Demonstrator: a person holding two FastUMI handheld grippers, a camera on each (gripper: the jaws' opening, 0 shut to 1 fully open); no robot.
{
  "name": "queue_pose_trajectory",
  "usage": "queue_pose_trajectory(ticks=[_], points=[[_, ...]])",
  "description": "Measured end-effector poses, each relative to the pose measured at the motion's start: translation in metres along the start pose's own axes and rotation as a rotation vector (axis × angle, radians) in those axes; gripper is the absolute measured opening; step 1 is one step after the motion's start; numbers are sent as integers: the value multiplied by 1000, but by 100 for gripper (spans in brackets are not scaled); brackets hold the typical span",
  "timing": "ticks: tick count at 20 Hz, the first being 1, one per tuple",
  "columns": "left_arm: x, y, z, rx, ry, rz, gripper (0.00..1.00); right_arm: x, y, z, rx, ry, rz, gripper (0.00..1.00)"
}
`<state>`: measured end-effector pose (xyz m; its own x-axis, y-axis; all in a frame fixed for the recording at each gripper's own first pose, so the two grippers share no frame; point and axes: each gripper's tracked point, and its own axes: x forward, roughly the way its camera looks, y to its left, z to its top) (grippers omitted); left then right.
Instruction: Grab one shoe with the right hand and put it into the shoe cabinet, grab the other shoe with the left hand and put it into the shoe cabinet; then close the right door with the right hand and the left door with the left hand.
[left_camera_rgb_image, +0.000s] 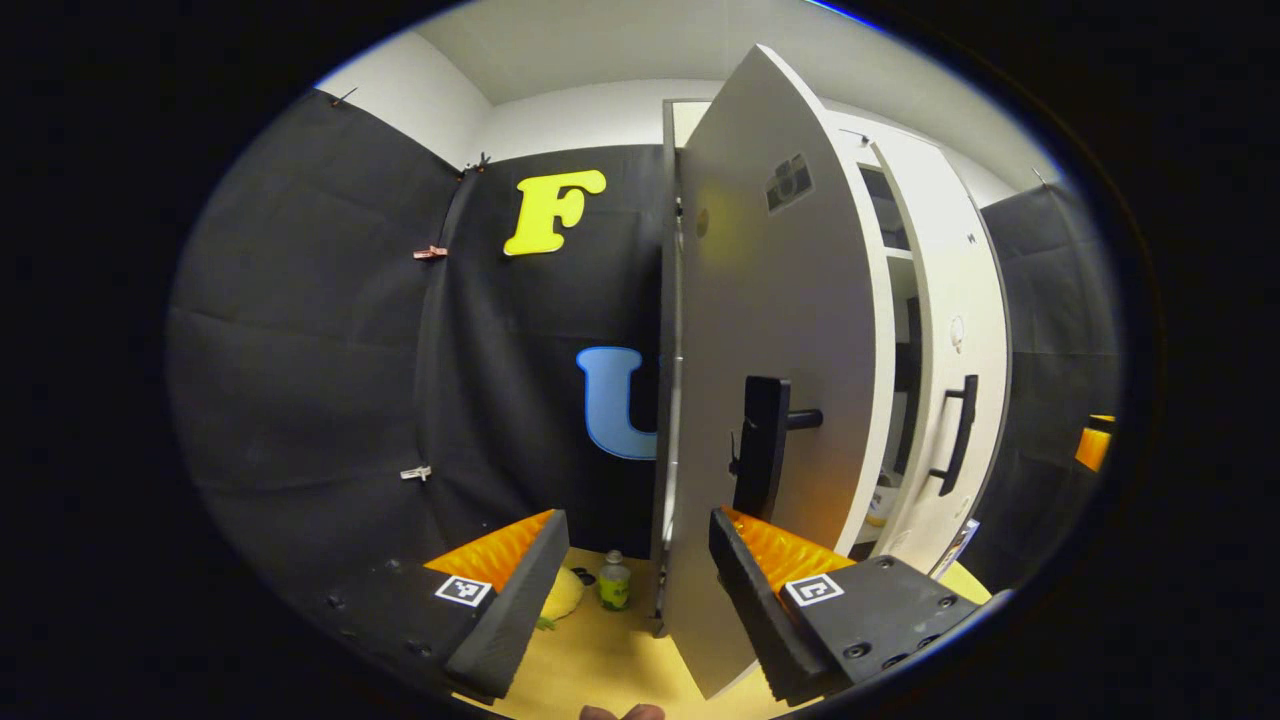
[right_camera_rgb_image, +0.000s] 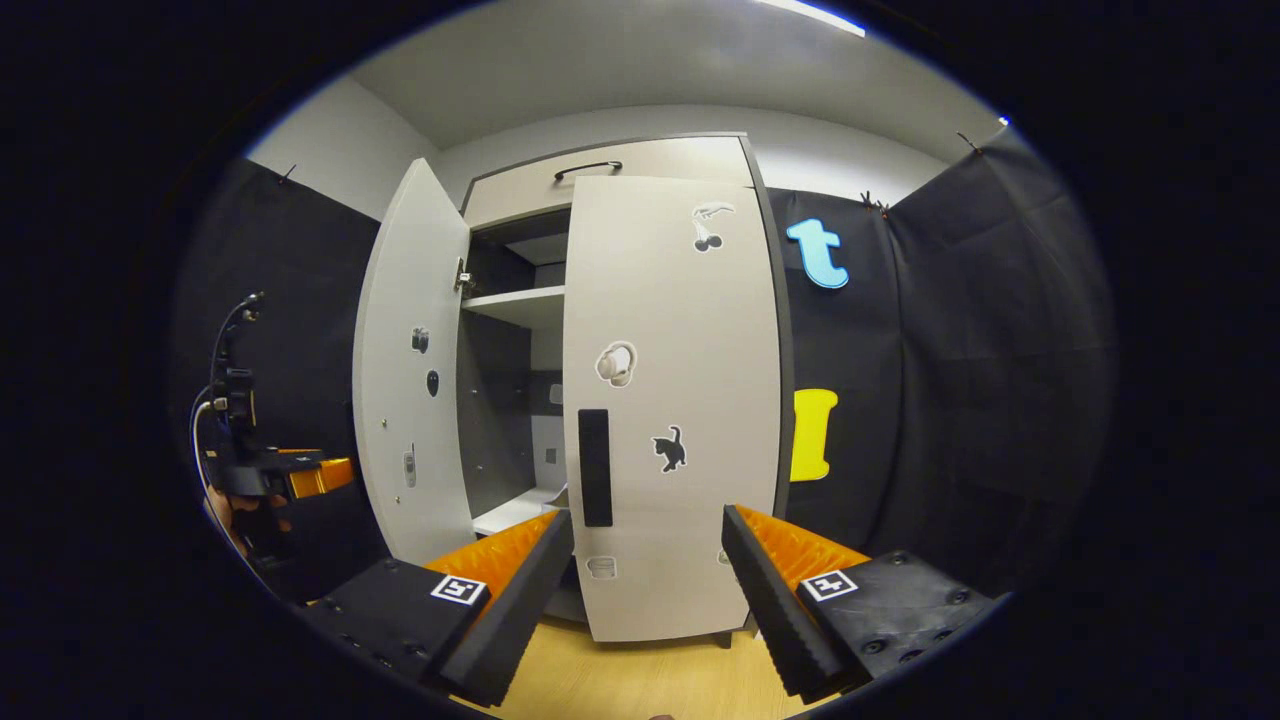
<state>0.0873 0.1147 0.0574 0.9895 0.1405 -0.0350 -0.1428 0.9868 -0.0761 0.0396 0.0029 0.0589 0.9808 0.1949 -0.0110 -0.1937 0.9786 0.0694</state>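
Your right tongs (right_camera_rgb_image: 648, 590) hang spread and empty before the near-shut right door (right_camera_rgb_image: 670, 400), your left tongs (left_camera_rgb_image: 638, 590) straddle the open left door (left_camera_rgb_image: 770, 400) edge, spread, apparently ready to push it closed; shoes presumably inside the shoe cabinet (right_camera_rgb_image: 520, 300), unseen

Black cloth walls (right_camera_rgb_image: 950, 400), white ceiling (right_camera_rgb_image: 620, 70), wooden floor (right_camera_rgb_image: 650, 680)
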Motion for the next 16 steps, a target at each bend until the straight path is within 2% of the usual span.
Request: queue_pose_trajectory(ticks=[5,9,16], points=[[-3,-67,10,-1,-34,-125,92,3,-10,-5,-11,15,-12,98],[-14,-90,6,2,-29,-154,93,-2,-7,-4,0,8,-22,98],[-47,-94,4,15,-28,-163,94,-11,1,-3,-11,-6,-45,98]])
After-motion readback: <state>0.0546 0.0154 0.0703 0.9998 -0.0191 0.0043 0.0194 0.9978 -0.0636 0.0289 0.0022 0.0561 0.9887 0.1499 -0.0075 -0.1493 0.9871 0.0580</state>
